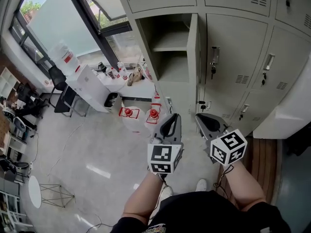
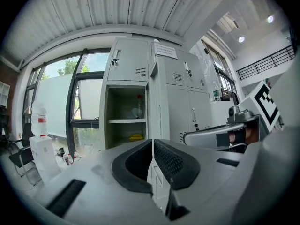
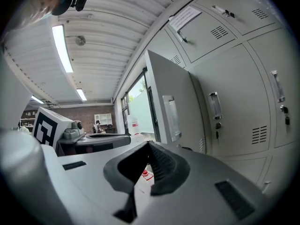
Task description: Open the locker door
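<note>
The grey locker door (image 1: 193, 57) stands swung open, edge-on to me, beside its open compartment (image 1: 167, 47) with one shelf. In the left gripper view the door (image 2: 161, 93) is straight ahead, and the compartment (image 2: 125, 111) holds a bottle (image 2: 139, 106) and a yellow thing (image 2: 136, 137). My left gripper (image 1: 174, 115) (image 2: 153, 142) hangs a short way in front of the door's lower edge, shut and empty. My right gripper (image 1: 198, 115) (image 3: 149, 144) is beside it, jaws together with nothing between them. The right gripper view looks at the door's outer face (image 3: 171, 111) and its handle, apart from the gripper.
Closed lockers (image 1: 233, 57) fill the wall to the right of the open one. Two white canisters with red caps (image 1: 127, 113) (image 1: 153, 113) stand on the floor to the left below the locker. A white desk (image 1: 87, 86) and large windows lie further left.
</note>
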Motion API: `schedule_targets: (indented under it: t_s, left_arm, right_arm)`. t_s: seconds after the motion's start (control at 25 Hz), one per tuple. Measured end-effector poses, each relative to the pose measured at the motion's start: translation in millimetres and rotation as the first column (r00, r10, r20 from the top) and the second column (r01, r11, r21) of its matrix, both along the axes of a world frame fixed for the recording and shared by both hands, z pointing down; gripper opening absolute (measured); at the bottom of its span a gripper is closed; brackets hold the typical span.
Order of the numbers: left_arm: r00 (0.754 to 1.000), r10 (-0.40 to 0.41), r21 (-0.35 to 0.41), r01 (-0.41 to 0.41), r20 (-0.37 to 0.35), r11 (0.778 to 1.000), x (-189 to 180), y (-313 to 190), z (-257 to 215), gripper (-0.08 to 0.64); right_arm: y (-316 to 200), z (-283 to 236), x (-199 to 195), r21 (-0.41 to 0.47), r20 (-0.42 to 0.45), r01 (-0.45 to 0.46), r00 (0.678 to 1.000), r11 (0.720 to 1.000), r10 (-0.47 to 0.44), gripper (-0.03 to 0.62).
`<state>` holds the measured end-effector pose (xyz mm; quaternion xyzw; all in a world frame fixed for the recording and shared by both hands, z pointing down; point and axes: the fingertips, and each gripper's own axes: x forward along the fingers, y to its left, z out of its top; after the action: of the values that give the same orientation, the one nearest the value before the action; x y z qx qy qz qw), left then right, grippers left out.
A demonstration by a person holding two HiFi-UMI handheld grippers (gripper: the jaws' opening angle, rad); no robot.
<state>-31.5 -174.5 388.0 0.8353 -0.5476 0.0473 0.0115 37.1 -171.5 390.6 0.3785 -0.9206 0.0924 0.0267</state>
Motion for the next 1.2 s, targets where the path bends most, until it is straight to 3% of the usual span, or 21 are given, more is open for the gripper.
schedule_targets:
  t_s: [0.6, 1.2]
  left_arm:
    - [0.994, 0.104, -0.013, -0.105, -0.041, 0.994, -92, 48, 9, 0.025]
    - [0.978, 0.205, -0.012, -0.205, -0.041, 0.979, -128, 78, 21, 0.025]
  right_arm:
    - [49, 6, -83, 0.001, -0.032, -0.128, 0.991, 0.992, 0.128, 0.054]
    - [88, 22, -107, -0.009, -0.028, -0.257, 0.966, 0.966, 0.257, 0.054]
